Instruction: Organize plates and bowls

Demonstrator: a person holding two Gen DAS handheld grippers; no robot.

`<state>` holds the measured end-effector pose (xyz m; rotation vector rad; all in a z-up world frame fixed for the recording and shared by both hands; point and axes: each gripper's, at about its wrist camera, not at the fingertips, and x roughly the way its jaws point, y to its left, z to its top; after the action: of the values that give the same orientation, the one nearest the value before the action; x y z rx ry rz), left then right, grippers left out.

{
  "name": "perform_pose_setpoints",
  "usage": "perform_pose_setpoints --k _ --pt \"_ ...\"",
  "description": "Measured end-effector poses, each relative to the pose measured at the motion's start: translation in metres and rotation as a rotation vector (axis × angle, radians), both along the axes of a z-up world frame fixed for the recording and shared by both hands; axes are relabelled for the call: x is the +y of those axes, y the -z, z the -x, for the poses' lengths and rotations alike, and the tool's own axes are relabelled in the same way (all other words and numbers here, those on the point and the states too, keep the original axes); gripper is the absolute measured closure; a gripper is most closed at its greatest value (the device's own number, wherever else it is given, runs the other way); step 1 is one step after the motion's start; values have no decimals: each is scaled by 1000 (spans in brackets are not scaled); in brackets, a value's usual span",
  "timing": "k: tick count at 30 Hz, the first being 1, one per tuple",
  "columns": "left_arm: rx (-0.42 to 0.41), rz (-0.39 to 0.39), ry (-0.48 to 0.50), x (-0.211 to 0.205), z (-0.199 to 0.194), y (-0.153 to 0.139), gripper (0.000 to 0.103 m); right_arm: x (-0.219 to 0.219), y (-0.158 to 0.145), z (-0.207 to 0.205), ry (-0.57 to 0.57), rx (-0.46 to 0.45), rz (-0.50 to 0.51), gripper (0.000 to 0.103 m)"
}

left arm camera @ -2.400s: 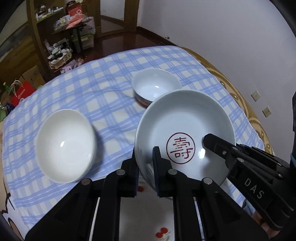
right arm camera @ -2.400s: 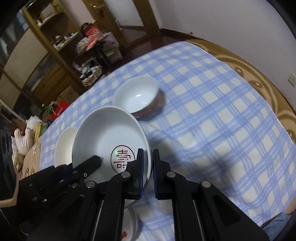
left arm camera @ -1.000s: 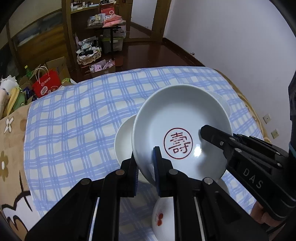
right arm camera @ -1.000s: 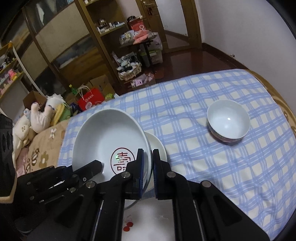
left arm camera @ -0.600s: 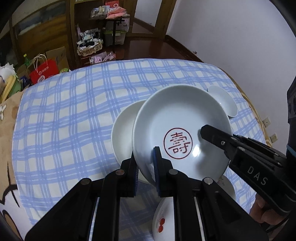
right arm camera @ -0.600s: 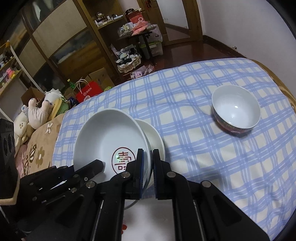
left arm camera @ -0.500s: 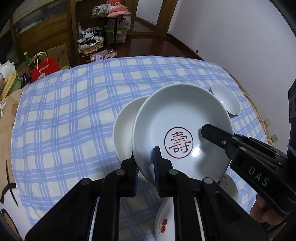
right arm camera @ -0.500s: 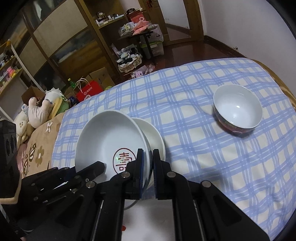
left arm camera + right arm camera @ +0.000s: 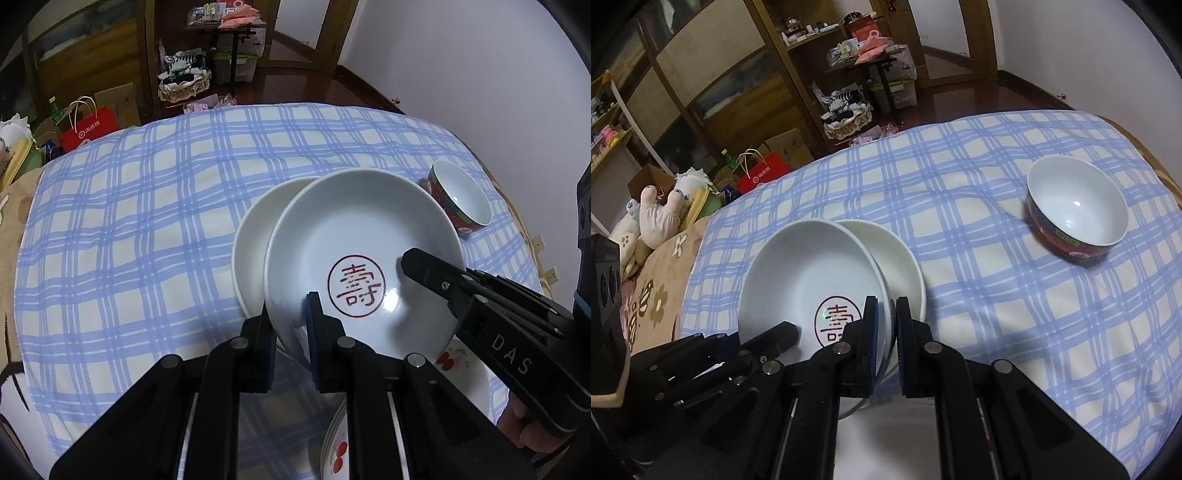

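Note:
A white deep plate with a red round character mark (image 9: 369,236) (image 9: 809,266) is held over the blue checked tablecloth (image 9: 147,206). My left gripper (image 9: 290,325) is shut on its near-left rim. My right gripper (image 9: 885,325) is shut on its right rim; it shows in the left wrist view as the black arm marked DAS (image 9: 480,306). A plain white deep plate (image 9: 255,240) (image 9: 897,258) lies on the cloth just under and beside the held plate. A red-patterned bowl (image 9: 460,199) (image 9: 1076,210) stands farther right.
A white dish with red cherries (image 9: 340,443) lies at the near edge under the grippers. The round table's wooden rim (image 9: 1160,170) shows on the right. Beyond the table are shelves, a red bag (image 9: 759,173) and soft toys (image 9: 661,210) on the floor side.
Both grippers have carried the marked plate leftward from beside the red-patterned bowl to over the plain white plate, and it now sits lower and closer to it.

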<state>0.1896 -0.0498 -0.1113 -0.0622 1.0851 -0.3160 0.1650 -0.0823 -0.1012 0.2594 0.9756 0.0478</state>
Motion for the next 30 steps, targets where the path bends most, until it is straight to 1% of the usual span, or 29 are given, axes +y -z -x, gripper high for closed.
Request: perform_pose_setpoints --k 5,10,13,20,30 --pt "-6 -21 4 -7 -2 1 88 -2 3 1 21 1 -1 93" --pt "5 -23 3 -8 -5 5 88 -6 7 -2 29 9 -15 93" --pt "-4 -41 6 -10 -8 5 88 -7 9 -3 28 9 -23 93" --pt "4 -29 -4 -7 -14 6 88 -6 13 -6 22 6 -43 92" --pt "-1 -56 7 -11 -17 8 88 -7 15 -10 11 13 -33 92"
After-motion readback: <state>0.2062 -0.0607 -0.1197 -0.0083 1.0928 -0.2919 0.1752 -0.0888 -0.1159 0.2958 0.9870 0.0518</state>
